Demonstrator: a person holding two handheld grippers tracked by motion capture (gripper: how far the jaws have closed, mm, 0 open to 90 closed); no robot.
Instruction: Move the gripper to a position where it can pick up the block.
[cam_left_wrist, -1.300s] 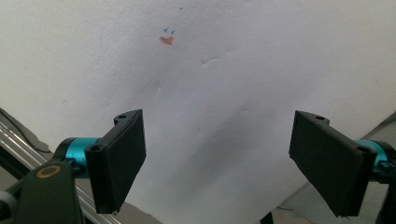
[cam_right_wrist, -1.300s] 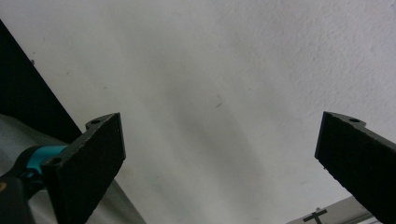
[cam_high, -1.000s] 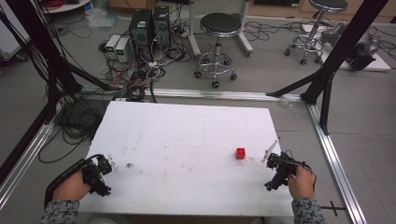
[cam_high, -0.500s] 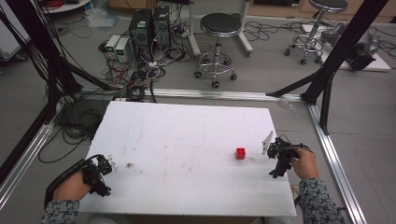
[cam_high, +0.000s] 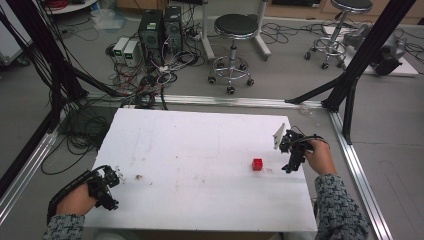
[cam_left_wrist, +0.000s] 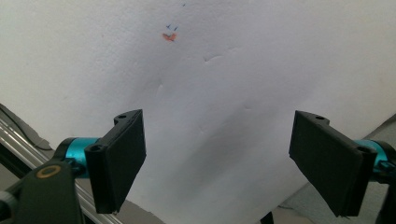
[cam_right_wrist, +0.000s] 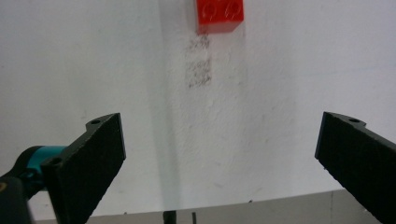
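A white desk (cam_high: 200, 160) is seen from the high view, with a small red brick (cam_high: 257, 164) lying on its right half, well apart from the near edge. The right claw (cam_high: 290, 159) is held just to the right of the brick, near the desk's right edge, gripped by the person's right hand (cam_high: 320, 156); a white plate (cam_high: 278, 135) is seen standing up from its far end. In the right gripper view the right claw (cam_right_wrist: 219, 163) is shown released, its two black jaws set wide apart with bare desk between them, and the red brick (cam_right_wrist: 219, 15) is seen ahead of them at the top of the picture, apart from both jaws, with a grey smudge (cam_right_wrist: 200, 65) on the surface just before it. The left claw (cam_high: 106, 186) is held at the desk's near left corner by the left hand (cam_high: 75, 201). In the left gripper view the left claw (cam_left_wrist: 217, 168) is likewise shown released, its jaws spread over bare white surface, with a small orange and blue mark (cam_left_wrist: 170, 33) seen farther ahead.
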